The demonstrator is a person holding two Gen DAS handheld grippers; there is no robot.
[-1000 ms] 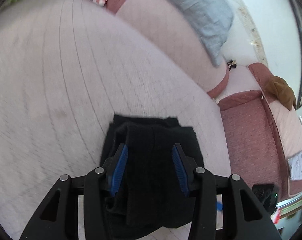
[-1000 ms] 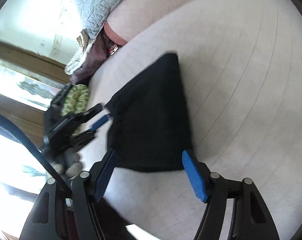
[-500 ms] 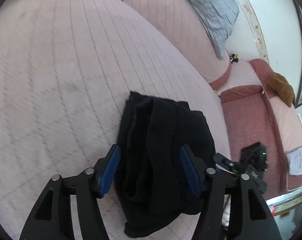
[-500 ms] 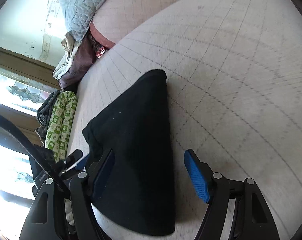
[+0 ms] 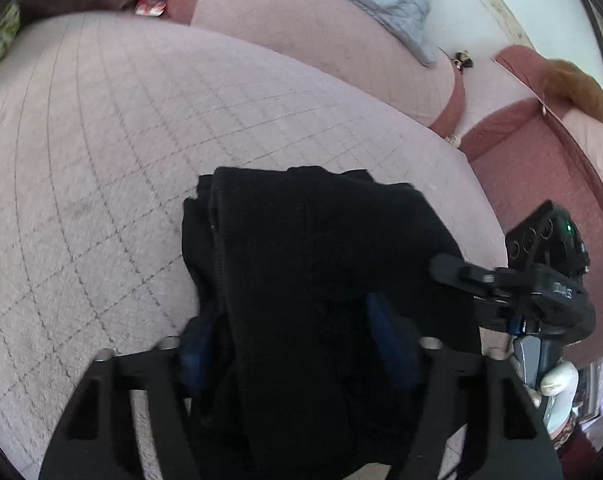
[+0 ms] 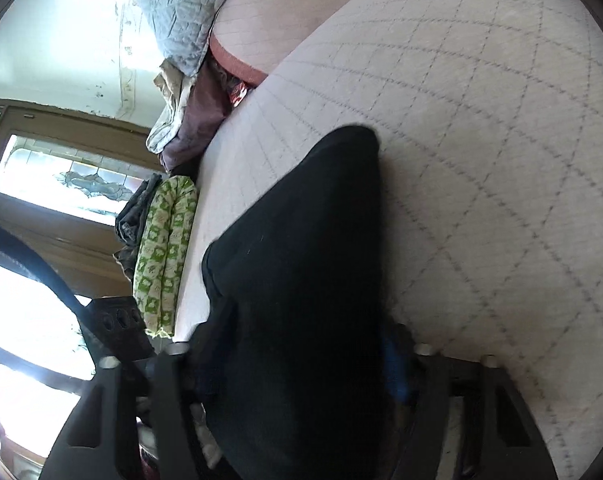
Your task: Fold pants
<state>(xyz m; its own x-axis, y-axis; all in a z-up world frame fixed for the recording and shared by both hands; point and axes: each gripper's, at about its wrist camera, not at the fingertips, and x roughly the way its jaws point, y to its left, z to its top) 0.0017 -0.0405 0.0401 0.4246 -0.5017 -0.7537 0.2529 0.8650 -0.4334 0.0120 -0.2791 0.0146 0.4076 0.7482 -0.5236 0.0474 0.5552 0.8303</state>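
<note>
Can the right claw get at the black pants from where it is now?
Probably yes. The folded black pants already lie between the right claw's closing jaws on the quilted cover, with nothing in between. The left claw straddles the other end.

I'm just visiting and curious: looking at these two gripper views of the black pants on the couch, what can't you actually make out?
- Left view: the left gripper pads, mostly buried under the pants; the jaws are closing around them, contact unclear.
- Right view: the right gripper pads, covered by pants and blurred; its jaws are closing too.
- Both views: the pants' near end, cut off by the bottom edge.
- Left view: the small dark object on the couch, too small.
</note>
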